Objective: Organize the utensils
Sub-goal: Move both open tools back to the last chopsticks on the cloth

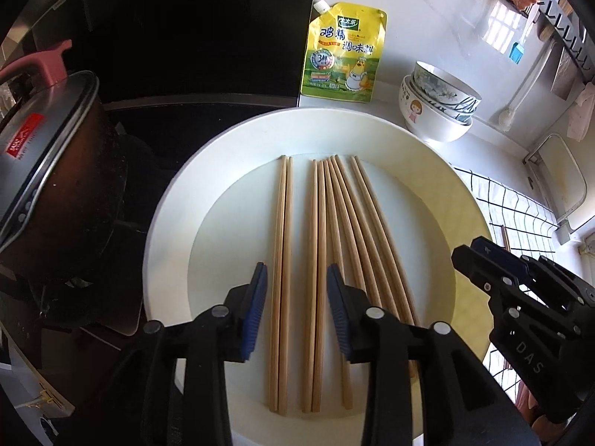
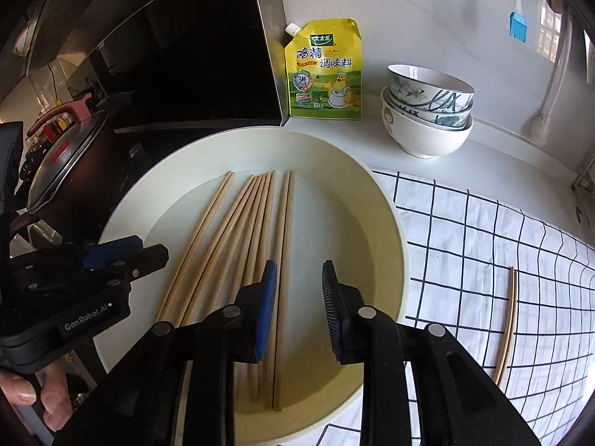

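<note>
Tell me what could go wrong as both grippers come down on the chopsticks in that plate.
1. The chopsticks lie packed side by side, so the left gripper may pinch more than one pair.
2. The right gripper hovers close by over the same plate; they could collide.
3. Round sticks may roll or slip on the smooth plate.

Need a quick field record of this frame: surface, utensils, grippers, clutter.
plate: large cream plate on the counter, beside a checked cloth
chopsticks on plate: wooden chopsticks lying lengthwise, one pair set apart on the pot side
chopsticks off plate: one pair on the checked cloth
left gripper: open over the plate, chopsticks between its jaws, pads not touching
right gripper: open, nothing gripped
background: yellow seasoning pouch, stacked bowls, lidded pot
</note>
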Demonstrator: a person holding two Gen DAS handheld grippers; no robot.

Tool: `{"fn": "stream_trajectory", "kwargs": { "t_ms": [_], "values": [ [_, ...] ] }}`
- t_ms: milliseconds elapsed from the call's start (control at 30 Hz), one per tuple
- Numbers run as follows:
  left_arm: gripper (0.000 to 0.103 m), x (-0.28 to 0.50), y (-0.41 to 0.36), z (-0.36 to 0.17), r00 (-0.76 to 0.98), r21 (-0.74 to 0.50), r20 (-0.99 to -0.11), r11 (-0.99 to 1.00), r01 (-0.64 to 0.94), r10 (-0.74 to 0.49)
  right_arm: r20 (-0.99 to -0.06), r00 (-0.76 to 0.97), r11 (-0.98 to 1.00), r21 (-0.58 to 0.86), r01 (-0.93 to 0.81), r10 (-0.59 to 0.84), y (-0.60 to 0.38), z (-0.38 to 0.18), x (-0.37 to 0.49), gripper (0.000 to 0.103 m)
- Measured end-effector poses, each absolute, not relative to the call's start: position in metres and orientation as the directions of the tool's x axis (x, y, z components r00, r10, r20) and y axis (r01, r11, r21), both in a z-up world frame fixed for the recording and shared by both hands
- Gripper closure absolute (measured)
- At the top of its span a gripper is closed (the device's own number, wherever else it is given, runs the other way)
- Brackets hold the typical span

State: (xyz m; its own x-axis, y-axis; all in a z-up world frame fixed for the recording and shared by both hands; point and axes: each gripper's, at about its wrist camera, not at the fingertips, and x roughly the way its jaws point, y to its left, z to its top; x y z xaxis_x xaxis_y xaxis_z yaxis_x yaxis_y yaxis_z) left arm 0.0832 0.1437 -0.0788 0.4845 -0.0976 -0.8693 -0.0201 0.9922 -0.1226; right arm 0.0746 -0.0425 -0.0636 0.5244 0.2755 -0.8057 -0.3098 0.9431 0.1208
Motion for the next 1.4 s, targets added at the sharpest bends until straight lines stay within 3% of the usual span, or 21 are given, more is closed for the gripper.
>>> {"fn": "stream_trajectory", "kwargs": {
  "t_ms": [133, 300, 533, 867, 1400],
  "values": [
    [0.05, 0.075, 0.143, -0.07, 0.504, -0.112, -0.86, 0.993, -0.022, -0.086, -0.802, 0.529, 0.944, 0.125, -0.306, 0.278, -0.049, -0.06, 0.068, 0.071],
    [0.048, 0.065, 0.137, -0.063, 0.512, -0.11, -0.855, 0.994, -0.021, -0.084, -0.793, 0.54, 0.945, 0.134, -0.298, 0.282, -0.061, -0.053, 0.056, 0.065],
    [0.036, 0.053, 0.118, -0.054, 0.525, -0.109, -0.846, 0.994, 0.001, -0.094, -0.789, 0.551, 0.952, 0.139, -0.273, 0.273, -0.085, -0.047, 0.04, 0.06],
    [0.03, 0.039, 0.069, -0.043, 0.534, -0.125, -0.834, 0.99, 0.06, -0.138, -0.791, 0.574, 0.976, 0.133, -0.175, 0.21, -0.15, -0.046, 0.015, 0.054],
    [0.026, 0.032, -0.032, -0.052, 0.492, -0.151, -0.843, 0.973, 0.174, -0.218, -0.846, 0.526, 0.996, 0.091, -0.014, 0.084, -0.259, -0.087, 0.002, 0.054]
  ]
}}
